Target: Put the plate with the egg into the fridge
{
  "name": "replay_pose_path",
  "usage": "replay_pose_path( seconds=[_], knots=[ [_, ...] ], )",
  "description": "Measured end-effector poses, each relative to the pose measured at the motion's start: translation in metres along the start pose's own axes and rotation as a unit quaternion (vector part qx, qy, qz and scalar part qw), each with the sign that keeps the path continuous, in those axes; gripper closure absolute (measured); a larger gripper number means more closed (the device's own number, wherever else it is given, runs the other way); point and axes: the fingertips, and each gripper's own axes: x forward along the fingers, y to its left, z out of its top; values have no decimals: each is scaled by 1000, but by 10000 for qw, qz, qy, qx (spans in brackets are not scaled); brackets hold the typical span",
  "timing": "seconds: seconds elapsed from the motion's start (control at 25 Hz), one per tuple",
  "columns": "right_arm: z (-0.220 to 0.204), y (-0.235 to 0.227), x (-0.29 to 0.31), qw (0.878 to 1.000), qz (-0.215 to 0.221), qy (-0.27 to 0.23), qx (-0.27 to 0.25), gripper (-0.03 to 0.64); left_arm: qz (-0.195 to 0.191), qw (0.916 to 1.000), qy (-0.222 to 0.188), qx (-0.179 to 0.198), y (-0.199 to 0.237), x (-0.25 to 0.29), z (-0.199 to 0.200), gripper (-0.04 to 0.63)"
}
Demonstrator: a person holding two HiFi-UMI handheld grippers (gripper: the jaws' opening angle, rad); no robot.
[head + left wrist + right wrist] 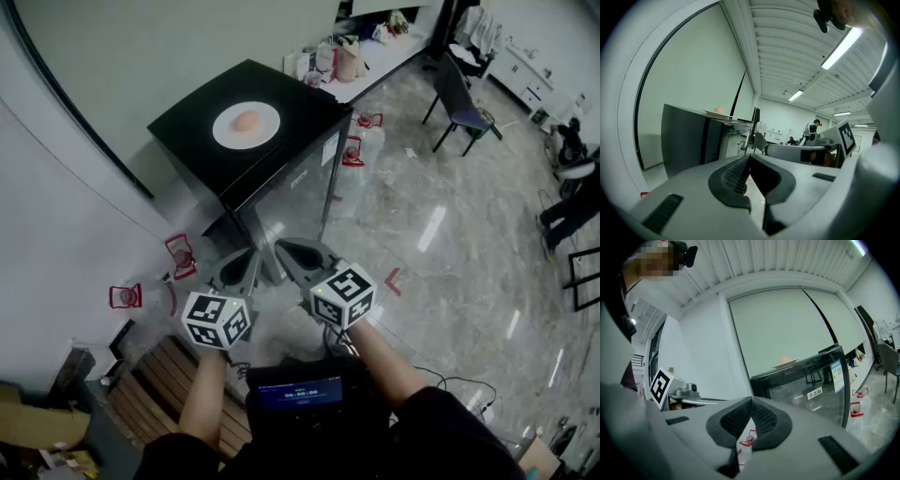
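A white plate (246, 125) with a brown egg (247, 121) on it lies on top of a low black fridge (300, 103). The fridge's glass door (295, 192) is closed. My left gripper (249, 258) and right gripper (284, 249) hang side by side in front of the fridge, below its top and apart from it. Both are shut with nothing between the jaws. In the left gripper view the shut left gripper (749, 157) has the fridge (686, 140) and the egg (719, 110) to the left. Past the shut right gripper (751, 401), the right gripper view shows the plate (788, 363) above the glass door (813, 383).
Water bottles with red labels stand on the floor left of the fridge (180, 255), (127, 296) and behind it (356, 150). A wooden pallet (159, 384) lies near my left arm. A chair (461, 101), a cluttered counter (349, 54) and a person (574, 192) are farther off.
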Motion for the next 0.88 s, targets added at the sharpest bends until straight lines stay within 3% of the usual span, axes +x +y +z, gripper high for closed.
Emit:
replay_pose_path(
  seconds=[0.32,0.68,0.88],
  knots=[
    [-10,1,0,10000,-44,70,-3,609,158,9999,10,21,12,-9,-9,588],
    [-33,13,6,9995,-257,152,136,609,334,9991,-36,-272,46,-39,-29,588],
    [-59,5,5,9969,-659,404,135,603,274,9996,28,-114,43,-33,-36,584]
  ],
)
